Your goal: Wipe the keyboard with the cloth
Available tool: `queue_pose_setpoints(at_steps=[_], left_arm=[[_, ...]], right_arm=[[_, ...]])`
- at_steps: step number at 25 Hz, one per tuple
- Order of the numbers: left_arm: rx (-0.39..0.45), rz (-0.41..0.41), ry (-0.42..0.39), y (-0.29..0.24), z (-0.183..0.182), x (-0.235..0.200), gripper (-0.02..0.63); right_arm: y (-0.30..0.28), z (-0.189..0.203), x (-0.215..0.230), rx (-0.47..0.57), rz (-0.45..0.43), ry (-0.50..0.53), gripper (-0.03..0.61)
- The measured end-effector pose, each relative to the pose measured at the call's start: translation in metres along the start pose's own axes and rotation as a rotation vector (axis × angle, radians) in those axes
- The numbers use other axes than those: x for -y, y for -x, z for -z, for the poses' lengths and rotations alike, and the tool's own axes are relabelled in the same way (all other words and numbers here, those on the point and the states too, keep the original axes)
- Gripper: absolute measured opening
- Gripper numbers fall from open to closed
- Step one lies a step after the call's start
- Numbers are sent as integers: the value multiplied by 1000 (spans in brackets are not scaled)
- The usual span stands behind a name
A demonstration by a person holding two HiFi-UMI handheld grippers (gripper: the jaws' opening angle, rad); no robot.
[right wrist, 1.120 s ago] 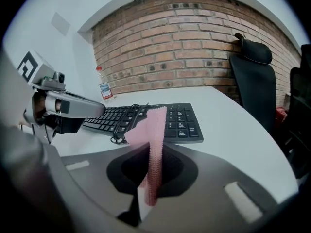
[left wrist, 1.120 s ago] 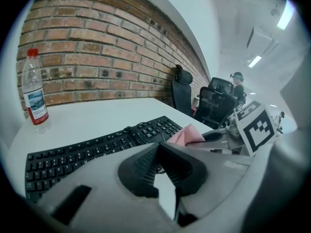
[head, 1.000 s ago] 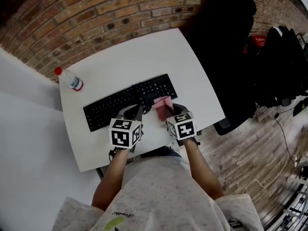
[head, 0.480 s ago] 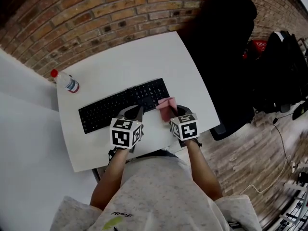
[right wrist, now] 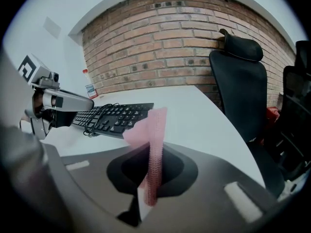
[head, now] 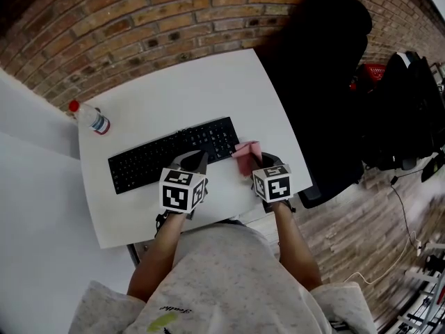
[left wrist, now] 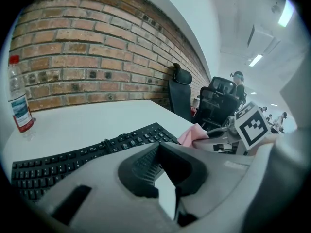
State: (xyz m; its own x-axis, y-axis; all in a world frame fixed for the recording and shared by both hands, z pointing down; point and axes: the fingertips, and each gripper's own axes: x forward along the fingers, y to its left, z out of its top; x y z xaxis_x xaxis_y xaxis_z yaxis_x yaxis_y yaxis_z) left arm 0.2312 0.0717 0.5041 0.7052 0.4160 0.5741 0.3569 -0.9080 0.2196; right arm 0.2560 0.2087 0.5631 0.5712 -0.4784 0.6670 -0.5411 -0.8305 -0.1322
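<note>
1. Since the cloth [right wrist: 153,144] is the whole point, start there: it's pink and waffle-textured, and it stands up on edge between the jaws of the right gripper [right wrist: 149,178], which are clamped on its lower part. Most of it pokes out free above them.
2. From the head view it sits right by the right-hand end of the keyboard [head: 167,155], near the number pad's front corner. I can't tell if it's actually touching any keys (my guess is it's just off the end).
3. The left gripper [head: 198,160] has its jaws pressed together with nothing in them. It's parked over the front edge of the keyboard, about the middle-right. Whether it's resting on the keyboard, no idea.
4. The keyboard lies at an angle across the white table [head: 208,82], with its cable bunched in a little loop near the keys.
5. Further out there's a water bottle [head: 89,119] at the table's far left corner, well apart from everything, and a black office chair [head: 320,61] off the right side.
6. What could go wrong, as I see it:
   - The pinch is on a narrow bit of cloth, so dragging it over the keycaps could tug it out.
   - Nothing is holding the keyboard, so a firm sideways wipe could skate it along the table.
   - The floppy free end may fold over and barely clean anything.
   - The cable loop could snag the cloth.
</note>
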Motion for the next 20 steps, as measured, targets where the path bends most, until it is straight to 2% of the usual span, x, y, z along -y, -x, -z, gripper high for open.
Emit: queue_pose_setpoints(at_steps=[8, 20], left_arm=[[2, 31, -35, -2, -3, 7, -5], [15, 74, -55, -5, -17, 17, -5]], right_arm=[[13, -2, 3, 20, 10, 7, 25], [36, -4, 20, 29, 80, -20, 23]])
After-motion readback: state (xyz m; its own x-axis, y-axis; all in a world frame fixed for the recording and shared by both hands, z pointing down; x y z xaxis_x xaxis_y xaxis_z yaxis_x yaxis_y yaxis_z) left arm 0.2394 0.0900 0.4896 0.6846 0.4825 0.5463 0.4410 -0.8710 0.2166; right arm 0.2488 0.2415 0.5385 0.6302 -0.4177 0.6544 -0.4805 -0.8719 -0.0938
